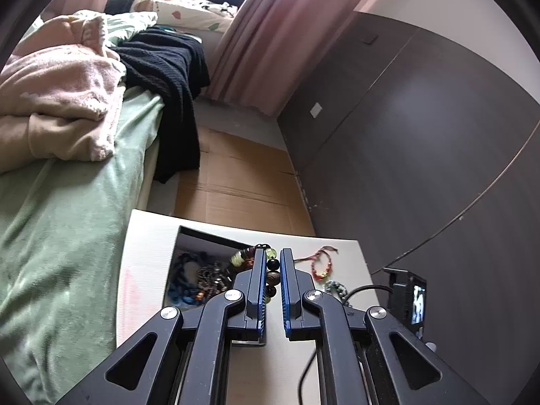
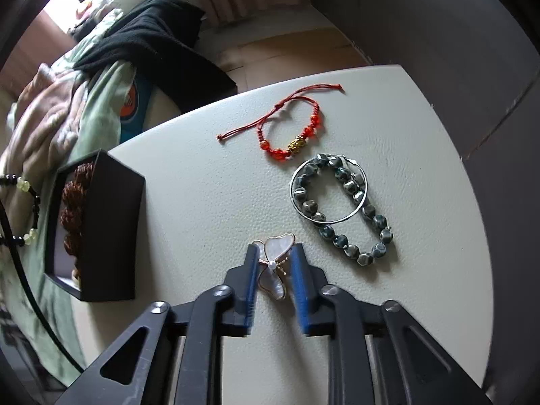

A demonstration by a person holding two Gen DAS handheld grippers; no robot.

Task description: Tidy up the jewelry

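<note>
My left gripper is shut on a beaded bracelet with dark and pale green beads, held above an open black jewelry box full of beads. The same bracelet shows at the left edge of the right wrist view. My right gripper is closed on a white butterfly brooch on the white table. A red cord bracelet, a grey-green bead bracelet and a silver bangle lie beyond it.
The black box stands at the table's left edge, holding brown beads. A bed with green sheet, blankets and dark clothes lies to the left. A dark wardrobe is on the right. A small camera screen and cable sit near the table.
</note>
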